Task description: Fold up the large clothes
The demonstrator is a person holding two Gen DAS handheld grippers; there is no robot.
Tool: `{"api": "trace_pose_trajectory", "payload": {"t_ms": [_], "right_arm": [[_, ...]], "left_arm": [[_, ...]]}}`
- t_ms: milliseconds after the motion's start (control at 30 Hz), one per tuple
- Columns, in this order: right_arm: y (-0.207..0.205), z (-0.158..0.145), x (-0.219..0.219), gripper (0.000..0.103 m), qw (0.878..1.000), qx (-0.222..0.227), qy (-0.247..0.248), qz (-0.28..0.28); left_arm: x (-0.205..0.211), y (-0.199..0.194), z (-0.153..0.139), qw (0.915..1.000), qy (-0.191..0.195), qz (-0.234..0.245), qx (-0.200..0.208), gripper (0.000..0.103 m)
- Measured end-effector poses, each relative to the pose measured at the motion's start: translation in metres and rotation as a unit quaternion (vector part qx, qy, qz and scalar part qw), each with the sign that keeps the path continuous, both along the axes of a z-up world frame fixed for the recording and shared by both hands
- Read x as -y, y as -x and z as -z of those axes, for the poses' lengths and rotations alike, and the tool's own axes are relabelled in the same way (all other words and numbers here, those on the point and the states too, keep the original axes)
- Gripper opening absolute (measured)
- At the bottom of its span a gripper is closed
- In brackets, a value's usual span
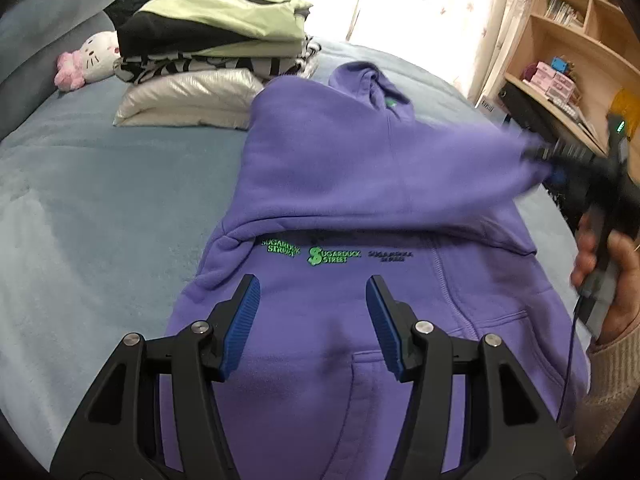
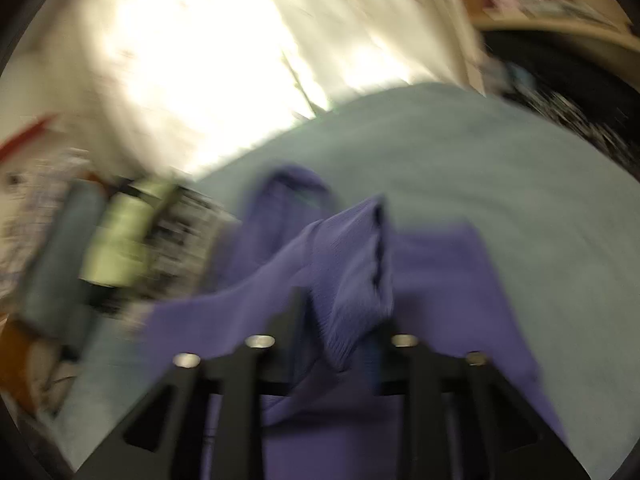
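A purple hoodie (image 1: 360, 168) with green lettering lies front up on the blue-grey bed; its left sleeve is folded across the chest. My left gripper (image 1: 312, 292) hovers open over the lower front near the pocket, nothing between its blue pads (image 1: 240, 320). At the right, a hand holds my right gripper (image 1: 536, 154), which has the end of the other sleeve, drawn out sideways and lifted off the bed. In the blurred right wrist view the ribbed cuff (image 2: 348, 272) stands bunched between the fingers of the right gripper (image 2: 344, 312), which look shut on it.
A stack of folded clothes (image 1: 216, 32) on a silver cushion (image 1: 188, 100) sits at the far side of the bed (image 1: 100, 200), with a white plush toy (image 1: 96, 58) beside it. Wooden shelves (image 1: 568, 40) stand right of the bed. Bright curtains hang behind.
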State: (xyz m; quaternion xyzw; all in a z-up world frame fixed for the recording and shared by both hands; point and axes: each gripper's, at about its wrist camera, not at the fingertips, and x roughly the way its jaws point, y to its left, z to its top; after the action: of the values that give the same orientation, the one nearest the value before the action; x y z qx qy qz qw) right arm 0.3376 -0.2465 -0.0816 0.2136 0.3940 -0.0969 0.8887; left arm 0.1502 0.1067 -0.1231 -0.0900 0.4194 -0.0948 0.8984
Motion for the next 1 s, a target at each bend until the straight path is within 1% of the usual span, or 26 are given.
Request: {"api": "trace_pose_trajectory", "payload": {"t_ms": [100,133,233,333,367,400,433,500,567,600,633,667,700,767,867,933,1000], "right_arm": [[0.008,0.036,0.021,0.044,0.997,-0.027,-0.068,0.005],[0.011,0.043,0.023,0.044,0.997,-0.031,-0.077,0.006],[0.015,0.056,0.023,0.045,0.996,-0.040,-0.082,-0.008],[0.013,0.060,0.022,0.045,0.996,-0.043,-0.076,-0.032],[0.015,0.059,0.021,0.046,0.996,-0.040,-0.073,-0.040],[0.011,0.059,0.018,0.050,0.996,-0.037,-0.070,-0.046],[0.007,0.058,0.014,0.053,0.996,-0.034,-0.070,-0.048],[0.008,0.059,0.012,0.054,0.996,-0.026,-0.071,-0.047],[0.008,0.055,0.008,0.054,0.996,-0.015,-0.071,-0.049],[0.021,0.049,0.005,0.054,0.996,-0.009,-0.071,-0.053],[0.017,0.047,0.001,0.054,0.996,-0.003,-0.069,-0.058],[0.030,0.042,0.004,0.054,0.996,0.002,-0.068,-0.065],[0.031,0.039,-0.002,0.054,0.995,0.007,-0.066,-0.076],[0.032,0.032,-0.011,0.054,0.994,0.014,-0.058,-0.095],[0.021,0.029,-0.027,0.054,0.992,0.016,-0.047,-0.115],[0.012,0.031,-0.034,0.054,0.991,0.017,-0.049,-0.125],[0.004,0.036,-0.040,0.054,0.989,0.019,-0.056,-0.136]], "left_arm": [[-0.004,-0.006,0.007,0.9998,0.008,-0.005,-0.017,0.052],[-0.006,-0.008,0.008,0.9997,0.010,-0.007,-0.020,0.052],[-0.012,-0.017,0.010,0.9995,0.009,-0.013,-0.028,0.052],[-0.019,-0.034,0.005,0.9995,0.007,-0.015,-0.026,0.052],[-0.021,-0.040,0.003,0.9996,0.002,-0.015,-0.022,0.052],[-0.023,-0.049,0.000,0.9997,0.000,-0.015,-0.019,0.052],[-0.026,-0.059,-0.001,0.9997,0.001,-0.014,-0.020,0.052],[-0.032,-0.081,-0.002,0.9995,0.007,-0.015,-0.027,0.052],[-0.040,-0.105,-0.001,0.9991,0.019,-0.010,-0.035,0.052],[-0.043,-0.117,0.000,0.9988,0.027,-0.007,-0.041,0.052],[-0.046,-0.130,0.003,0.9979,0.042,0.005,-0.048,0.052],[-0.048,-0.144,0.006,0.9963,0.058,0.022,-0.059,0.052],[-0.051,-0.156,0.009,0.9944,0.072,0.032,-0.070,0.052],[-0.057,-0.183,0.014,0.9913,0.095,0.043,-0.081,0.052],[-0.064,-0.216,0.020,0.9914,0.094,0.040,-0.081,0.052],[-0.066,-0.236,0.028,0.9873,0.115,0.057,-0.094,0.052],[-0.065,-0.253,0.036,0.9799,0.146,0.081,-0.109,0.052]]}}
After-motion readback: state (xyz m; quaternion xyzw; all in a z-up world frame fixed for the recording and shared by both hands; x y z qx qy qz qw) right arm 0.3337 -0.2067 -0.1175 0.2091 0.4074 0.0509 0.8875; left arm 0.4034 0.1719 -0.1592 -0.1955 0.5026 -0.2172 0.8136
